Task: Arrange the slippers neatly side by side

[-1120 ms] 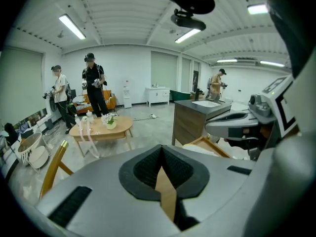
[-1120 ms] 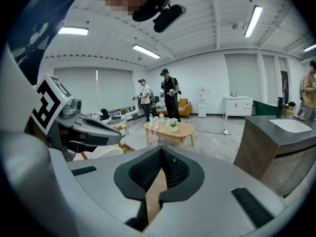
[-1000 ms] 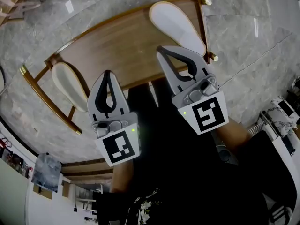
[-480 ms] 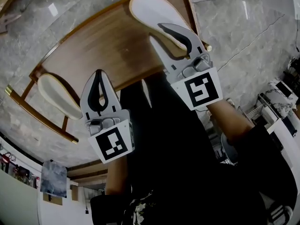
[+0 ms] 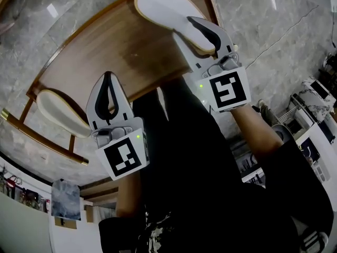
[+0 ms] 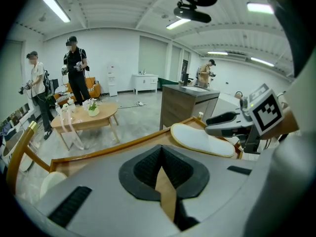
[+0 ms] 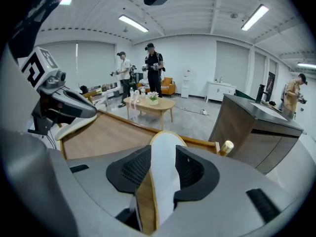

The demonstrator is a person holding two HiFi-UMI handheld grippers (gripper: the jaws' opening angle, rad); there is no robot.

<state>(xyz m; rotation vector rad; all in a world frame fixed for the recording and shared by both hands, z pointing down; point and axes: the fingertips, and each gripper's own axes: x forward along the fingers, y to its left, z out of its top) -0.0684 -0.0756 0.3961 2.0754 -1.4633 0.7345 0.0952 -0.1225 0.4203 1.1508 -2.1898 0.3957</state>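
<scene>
Two white slippers with tan edging lie on a wooden table (image 5: 105, 41) with a raised rim. One slipper (image 5: 163, 7) sits at the far right corner. My right gripper (image 5: 190, 28) has its jaws opening around this slipper's near end, and that slipper (image 7: 164, 167) runs between the pads without being squeezed. The other slipper (image 5: 60, 109) rests at the table's left end, partly over the rim. My left gripper (image 5: 108, 78) hovers shut and empty over the table's near edge, right of this slipper. In the left gripper view the left gripper (image 6: 161, 149) shows only wood between its tips.
A brass knob (image 7: 226, 147) caps the table corner by the right slipper. Grey marble floor (image 5: 274, 25) surrounds the table. Farther off stand a low coffee table (image 7: 148, 102), a dark counter (image 7: 256, 127) and several people (image 7: 154, 70).
My right gripper has moved forward onto the right slipper's near end and spread its jaws around it. My left gripper stays shut and has barely shifted.
</scene>
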